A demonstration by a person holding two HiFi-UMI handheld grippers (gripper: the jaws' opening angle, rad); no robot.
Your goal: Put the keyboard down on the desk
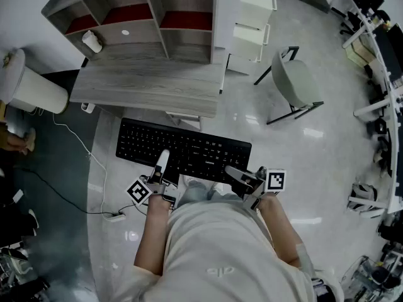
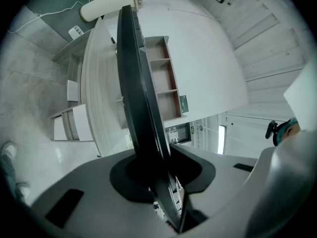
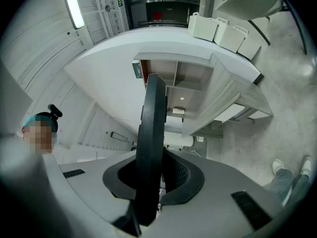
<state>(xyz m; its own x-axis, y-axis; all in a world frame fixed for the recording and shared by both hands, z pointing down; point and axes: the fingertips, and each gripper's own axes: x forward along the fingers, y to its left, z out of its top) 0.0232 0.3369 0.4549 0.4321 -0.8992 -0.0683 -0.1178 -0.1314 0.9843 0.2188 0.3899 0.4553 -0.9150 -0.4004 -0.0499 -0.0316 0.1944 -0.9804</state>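
Observation:
A black keyboard (image 1: 182, 150) hangs flat in the air over the floor, just in front of the grey wooden desk (image 1: 148, 90). My left gripper (image 1: 161, 164) is shut on the keyboard's near edge, left of the middle. My right gripper (image 1: 238, 176) is shut on the near edge at the right end. In the left gripper view the keyboard (image 2: 138, 98) runs edge-on between the jaws, and the desk (image 2: 101, 98) lies beyond it. In the right gripper view the keyboard (image 3: 151, 148) also stands edge-on in the jaws, with the desk (image 3: 233, 93) past it.
The desk carries a shelf unit (image 1: 141, 17) with a small white cup (image 1: 92, 41) in a lower bay. A white drawer cabinet (image 1: 252, 24) and a grey chair (image 1: 296, 83) stand to the right. A white cylinder (image 1: 28, 83) and a cable (image 1: 82, 146) lie at the left.

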